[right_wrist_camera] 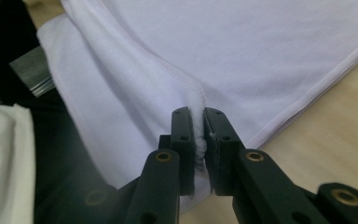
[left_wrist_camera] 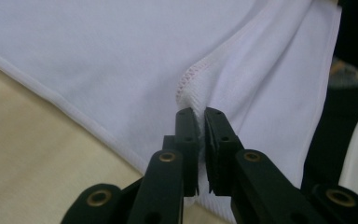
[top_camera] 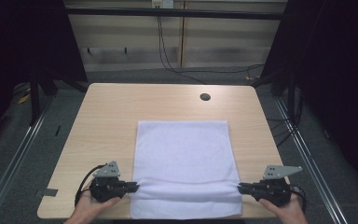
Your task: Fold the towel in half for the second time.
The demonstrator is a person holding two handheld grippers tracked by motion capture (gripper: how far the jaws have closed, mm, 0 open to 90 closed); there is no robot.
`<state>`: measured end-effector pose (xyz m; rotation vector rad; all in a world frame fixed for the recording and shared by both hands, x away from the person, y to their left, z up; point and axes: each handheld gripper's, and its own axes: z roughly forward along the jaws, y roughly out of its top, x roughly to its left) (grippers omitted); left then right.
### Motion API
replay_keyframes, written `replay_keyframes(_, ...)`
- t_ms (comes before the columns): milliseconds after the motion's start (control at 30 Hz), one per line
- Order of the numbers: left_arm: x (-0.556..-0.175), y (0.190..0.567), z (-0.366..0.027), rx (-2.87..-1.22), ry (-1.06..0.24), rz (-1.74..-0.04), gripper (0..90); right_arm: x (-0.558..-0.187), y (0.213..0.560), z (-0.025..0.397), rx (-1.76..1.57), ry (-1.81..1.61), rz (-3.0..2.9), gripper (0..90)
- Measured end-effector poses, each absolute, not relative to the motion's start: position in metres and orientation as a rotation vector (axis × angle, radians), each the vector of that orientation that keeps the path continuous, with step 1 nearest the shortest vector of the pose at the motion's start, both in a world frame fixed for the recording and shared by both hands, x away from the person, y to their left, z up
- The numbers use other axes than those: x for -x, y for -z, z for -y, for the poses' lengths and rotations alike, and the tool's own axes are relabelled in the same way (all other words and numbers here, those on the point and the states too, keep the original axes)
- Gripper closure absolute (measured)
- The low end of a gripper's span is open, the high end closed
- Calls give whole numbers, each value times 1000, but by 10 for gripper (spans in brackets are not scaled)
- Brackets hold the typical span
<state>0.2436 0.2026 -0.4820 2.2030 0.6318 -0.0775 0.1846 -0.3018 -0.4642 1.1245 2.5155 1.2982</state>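
A white towel (top_camera: 184, 158) lies spread on the light wooden table (top_camera: 112, 107), its near part hanging over the front edge. My left gripper (top_camera: 135, 187) is shut on the towel's left edge near the front, and my right gripper (top_camera: 240, 188) is shut on the right edge opposite. In the left gripper view the hemmed towel edge (left_wrist_camera: 189, 81) is pinched between the black jaws of the left gripper (left_wrist_camera: 199, 122). Cloth of the towel (right_wrist_camera: 200, 100) is bunched the same way between the jaws of the right gripper (right_wrist_camera: 196, 122). A fold runs across the towel between the two grippers.
A round cable hole (top_camera: 205, 97) sits in the table near the far edge. Bare wood lies left, right and beyond the towel. Metal rails (top_camera: 14, 158) run along the floor on both sides, and cables (top_camera: 177, 70) trail behind the table.
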Motion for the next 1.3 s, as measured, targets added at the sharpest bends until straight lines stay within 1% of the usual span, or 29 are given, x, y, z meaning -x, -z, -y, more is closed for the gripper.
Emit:
replay_keyframes(67, -241, 482, -201, -2216, 92, -612, 843, -178, 470, 303, -1134, -1313, -2526, 821)
replay_keyframes(100, -238, 483, -199, -2233, 132, -583, 843, -174, 473, 302, -1125, -1264, -2559, 801)
replay_keyframes(167, -236, 484, -198, -2258, 158, -552, 842, -173, 474, 303, -1118, -1252, -2569, 800)
replay_keyframes(200, -235, 484, -197, -2271, 147, -540, 830, -169, 475, 303, -1114, -1260, -2584, 791)
replay_keyframes(300, -233, 483, -196, -2286, 208, -475, 771, -158, 475, 304, -1066, -1291, -2614, 761)
replay_keyframes(333, -233, 483, -196, -2286, 208, -475, 767, -158, 475, 304, -1066, -1291, -2614, 761)
replay_keyframes(367, -230, 483, -196, -2291, 230, -465, 764, -152, 475, 303, -1052, -1297, -2634, 734)
replay_keyframes(400, -230, 483, -196, -2291, 230, -465, 758, -152, 475, 303, -1052, -1297, -2634, 734)
replay_keyframes(433, -226, 481, -197, -2312, 243, -431, 747, -148, 475, 302, -1040, -1266, -2664, 688)
replay_keyframes(500, -223, 477, -200, -2315, 264, -407, 747, -147, 475, 301, -1037, -1258, -2667, 684)
replay_keyframes(600, -223, 473, -209, -2257, 311, -408, 716, -146, 470, 303, -1054, -1280, -2647, 651)
replay_keyframes(733, -233, 471, -219, -2195, 258, -477, 688, -146, 464, 305, -1053, -1298, -2614, 648)
replay_keyframes(800, -247, 472, -218, -2141, 212, -551, 665, -154, 462, 303, -1056, -1310, -2563, 636)
replay_keyframes(833, -252, 472, -217, -2127, 197, -570, 665, -165, 461, 300, -1070, -1300, -2517, 618)
replay_keyframes(867, -260, 473, -215, -2114, 170, -588, 665, -165, 461, 300, -1070, -1300, -2517, 618)
replay_keyframes(900, -274, 474, -209, -2087, 145, -654, 671, -182, 462, 297, -1091, -1306, -2461, 613)
replay_keyframes(933, -274, 474, -209, -2087, 145, -654, 672, -182, 462, 297, -1091, -1306, -2461, 613)
replay_keyframes(967, -286, 475, -204, -2088, 117, -678, 672, -189, 462, 296, -1103, -1310, -2442, 608)
replay_keyframes(1033, -300, 476, -199, -2103, 83, -708, 669, -208, 464, 293, -1123, -1289, -2412, 608)
replay_keyframes(1100, -319, 480, -195, -2090, 81, -763, 668, -224, 466, 290, -1139, -1269, -2400, 602)
replay_keyframes(1233, -349, 492, -190, -2127, 60, -824, 652, -260, 471, 283, -1165, -1219, -2377, 601)
replay_keyframes(1300, -360, 497, -189, -2122, 35, -878, 655, -266, 473, 283, -1173, -1217, -2375, 599)
